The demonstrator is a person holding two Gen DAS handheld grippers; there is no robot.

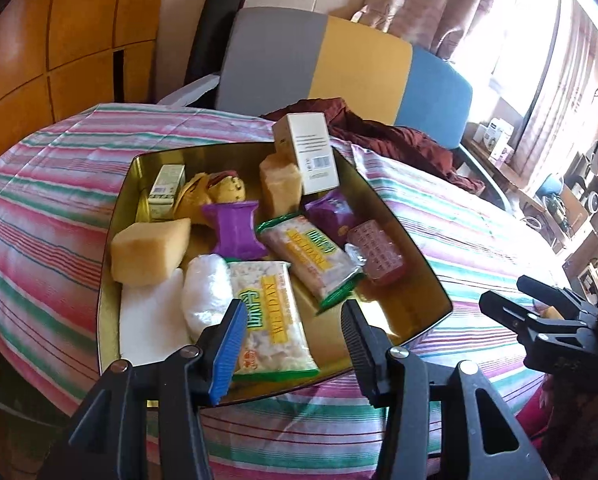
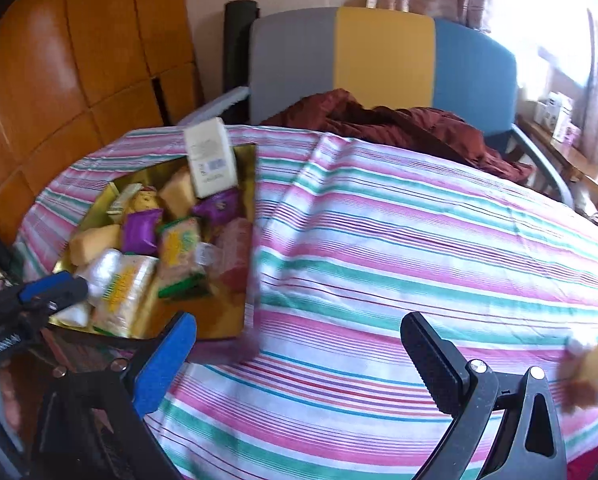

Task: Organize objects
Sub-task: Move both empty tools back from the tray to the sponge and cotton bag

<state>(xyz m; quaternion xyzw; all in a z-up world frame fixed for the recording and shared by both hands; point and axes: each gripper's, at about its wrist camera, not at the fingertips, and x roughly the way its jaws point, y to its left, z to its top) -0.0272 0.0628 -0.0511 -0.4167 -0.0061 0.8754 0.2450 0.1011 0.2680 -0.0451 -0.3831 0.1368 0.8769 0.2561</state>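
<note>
Fingers of the left gripper (image 1: 293, 346) stand parted over the near edge of the gold tray (image 1: 431, 280), grasping nothing; a snack packet (image 1: 271, 320) lies just beneath them among sponge cakes, purple packets and a tall white box (image 1: 309, 152), all packed inside. To the right, the right gripper (image 2: 299, 360) hangs wide open and empty above the striped cloth (image 2: 419, 240). Further right, near the cloth's edge, one small cake (image 2: 591, 376) lies alone, well apart from the tray. Collecting it looks like the step in hand: the right gripper needs to swing over and close on it.
</note>
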